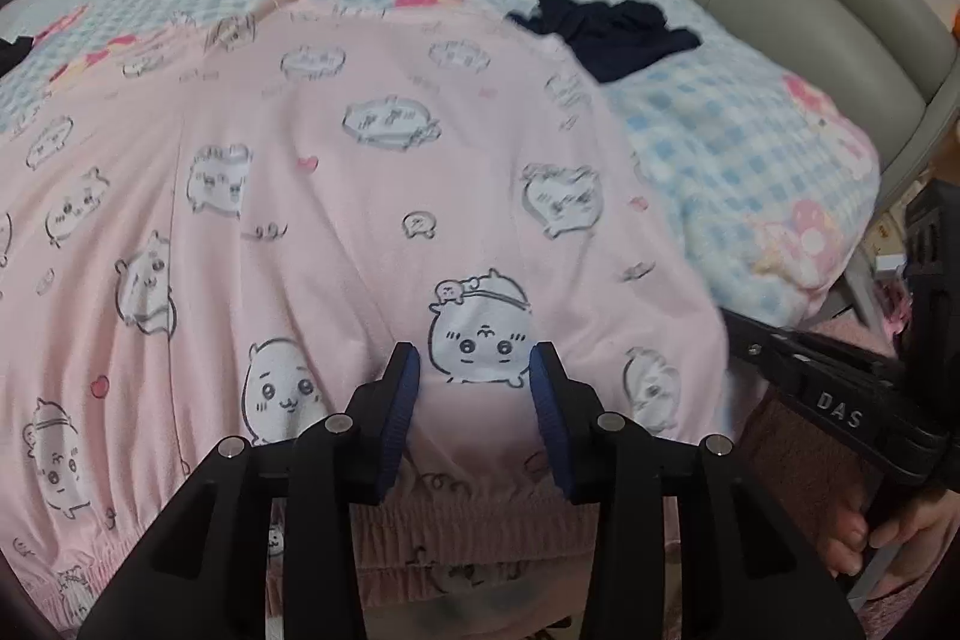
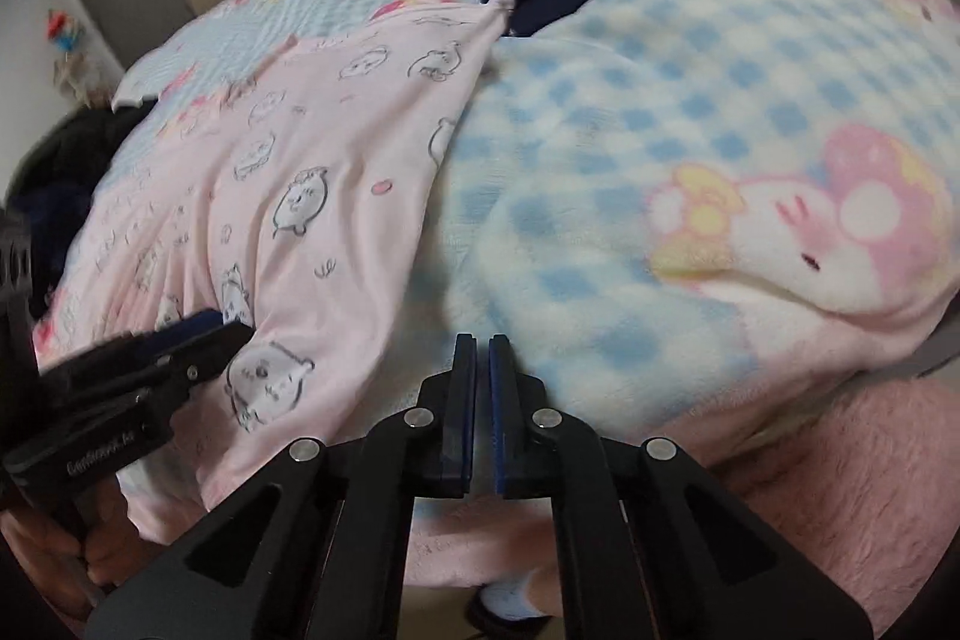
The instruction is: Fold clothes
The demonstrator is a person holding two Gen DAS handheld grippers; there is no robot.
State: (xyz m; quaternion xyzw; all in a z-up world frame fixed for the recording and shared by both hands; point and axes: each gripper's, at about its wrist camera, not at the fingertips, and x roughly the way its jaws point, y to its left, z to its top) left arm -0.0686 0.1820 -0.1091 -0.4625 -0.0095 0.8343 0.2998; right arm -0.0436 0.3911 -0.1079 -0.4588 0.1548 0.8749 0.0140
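Pyjama bottoms (image 1: 336, 196), pink with little white cartoon animals, lie spread out on the bed (image 1: 720, 142), which has a blue and white checked blanket with pink bunnies. We think they are bottoms because a stretchy gathered waistband runs along the near edge, at the front of the bed.

We hold our left tongs (image 1: 474, 370) just over that near edge. Their two blue pads stand wide apart, and nothing is between them. Pink cloth lies right under and ahead of them. Our right tongs (image 2: 482, 376) are almost closed, with only a thin gap, and they hold nothing. They hang over the checked blanket, beside the right edge of the pink cloth.

So the pink cloth lies straight ahead of our left tongs and off to the left of our right tongs. Its long way runs from us toward the far end of the bed. Our left tongs are nearer to it.

Let us count. We see one pink garment, one dark navy garment (image 1: 606, 34) lying crumpled past the far right corner of the pink one, and two tongs. Something dark sits at the far left too, but we cannot tell what it is.

The pink cloth lies flat and open, not folded small.
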